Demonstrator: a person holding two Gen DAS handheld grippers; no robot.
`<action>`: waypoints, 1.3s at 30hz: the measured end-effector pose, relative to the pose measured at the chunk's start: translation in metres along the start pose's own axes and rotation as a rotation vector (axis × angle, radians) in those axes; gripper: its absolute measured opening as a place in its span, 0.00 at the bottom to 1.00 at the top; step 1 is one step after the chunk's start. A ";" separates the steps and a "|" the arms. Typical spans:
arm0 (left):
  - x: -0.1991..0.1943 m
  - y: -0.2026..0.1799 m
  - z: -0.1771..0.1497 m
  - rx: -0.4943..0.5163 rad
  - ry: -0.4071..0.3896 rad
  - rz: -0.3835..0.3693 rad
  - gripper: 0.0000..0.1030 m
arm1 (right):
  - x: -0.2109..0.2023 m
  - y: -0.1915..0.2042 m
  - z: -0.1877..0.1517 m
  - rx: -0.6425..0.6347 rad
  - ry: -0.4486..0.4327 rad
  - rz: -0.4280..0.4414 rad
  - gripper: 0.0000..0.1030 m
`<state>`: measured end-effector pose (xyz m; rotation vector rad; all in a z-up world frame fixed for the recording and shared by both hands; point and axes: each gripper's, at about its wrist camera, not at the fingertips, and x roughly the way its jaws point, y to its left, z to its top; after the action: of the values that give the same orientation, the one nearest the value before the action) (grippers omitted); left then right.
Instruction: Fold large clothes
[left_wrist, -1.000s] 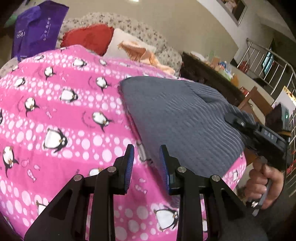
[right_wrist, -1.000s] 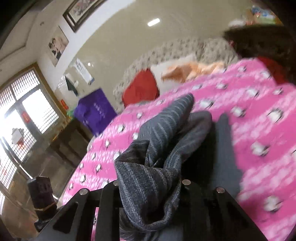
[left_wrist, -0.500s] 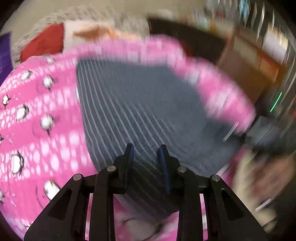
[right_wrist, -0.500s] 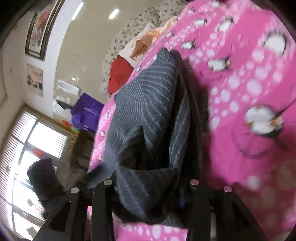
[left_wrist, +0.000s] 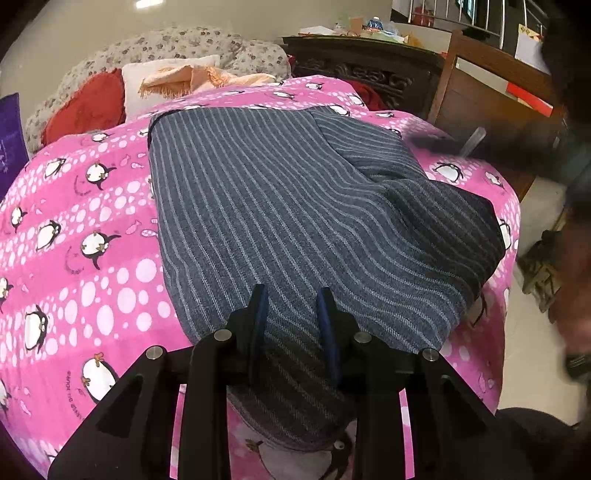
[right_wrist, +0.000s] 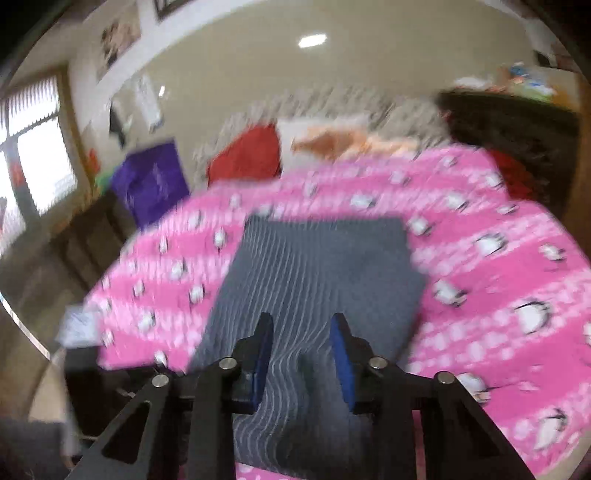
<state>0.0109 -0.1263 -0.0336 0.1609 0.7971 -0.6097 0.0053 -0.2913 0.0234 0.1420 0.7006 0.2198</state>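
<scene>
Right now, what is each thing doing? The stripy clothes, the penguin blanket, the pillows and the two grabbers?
Striped grey garment: folded, lying on the blanket.
Penguin blanket: spread out under the garment.
Red cushion: propped up behind the blanket.
White pillow: propped up, orange cloth draped on it.
Left gripper: jaws apart, over the garment's near edge.
Right gripper: jaws apart, just been closing, nothing pinched.
</scene>
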 end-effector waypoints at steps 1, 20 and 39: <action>-0.001 0.001 0.000 -0.005 -0.002 -0.006 0.24 | 0.020 -0.006 -0.012 -0.018 0.049 -0.069 0.23; 0.057 0.092 0.170 -0.394 -0.081 0.136 0.47 | 0.090 -0.019 0.106 0.133 -0.021 -0.260 0.47; 0.073 0.085 0.144 -0.333 0.046 0.124 0.55 | 0.101 -0.084 0.065 0.286 0.029 -0.135 0.51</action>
<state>0.1881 -0.1407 0.0073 -0.0800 0.9141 -0.3506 0.1353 -0.3513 -0.0074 0.3633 0.7653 -0.0090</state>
